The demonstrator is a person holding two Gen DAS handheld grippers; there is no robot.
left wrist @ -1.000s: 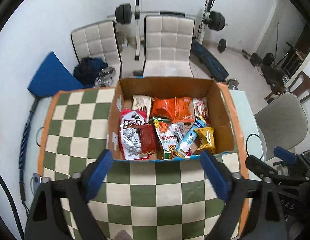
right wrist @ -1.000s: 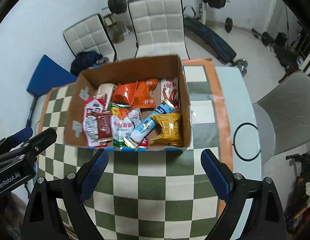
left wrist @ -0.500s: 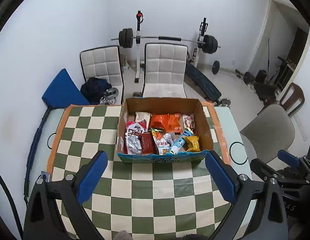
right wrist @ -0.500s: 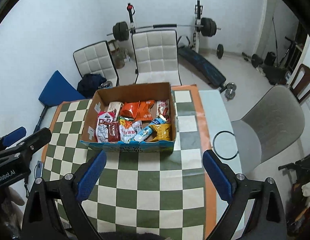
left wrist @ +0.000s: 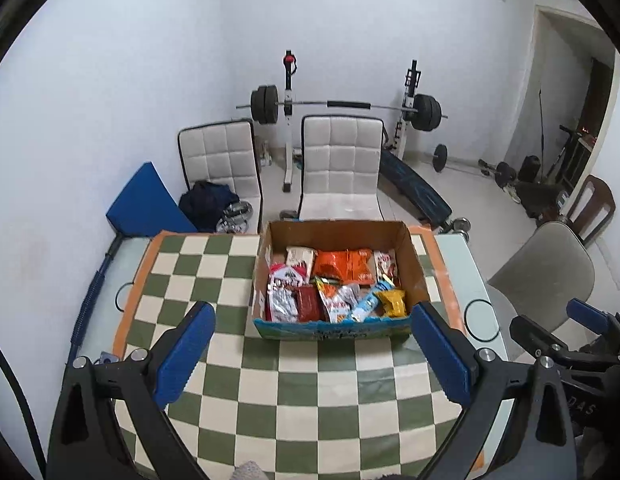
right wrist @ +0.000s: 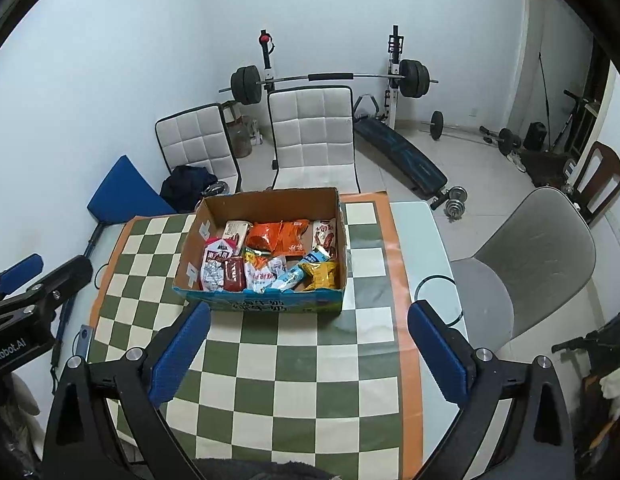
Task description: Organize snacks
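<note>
An open cardboard box (left wrist: pixel 334 330) stands on the green-and-cream checked tablecloth (left wrist: pixel 310 400), toward its far side. Inside lie several snack packets: orange bags (left wrist: pixel 342 266), a yellow packet (left wrist: pixel 394 303), a red packet (left wrist: pixel 307 302), and a blue-and-white packet (left wrist: pixel 366 306). My left gripper (left wrist: pixel 312 320) hovers open above the cloth, short of the box, with nothing between its blue pads. In the right wrist view the box (right wrist: pixel 265 304) lies ahead and to the left. The jaws of my right gripper (right wrist: pixel 309 316) are opening, wide apart and empty, above the cloth.
Two white padded chairs (left wrist: pixel 338 164) stand behind the table, with a barbell rack (left wrist: pixel 342 106) and a weight bench (left wrist: pixel 414 192) against the wall. A grey chair (right wrist: pixel 542 256) sits at the table's right. A blue mat (left wrist: pixel 145 208) leans at the left.
Both grippers have risen and drawn back from the box, which now looks smaller and farther away. More of the room shows. The right jaws have spread slightly.
</note>
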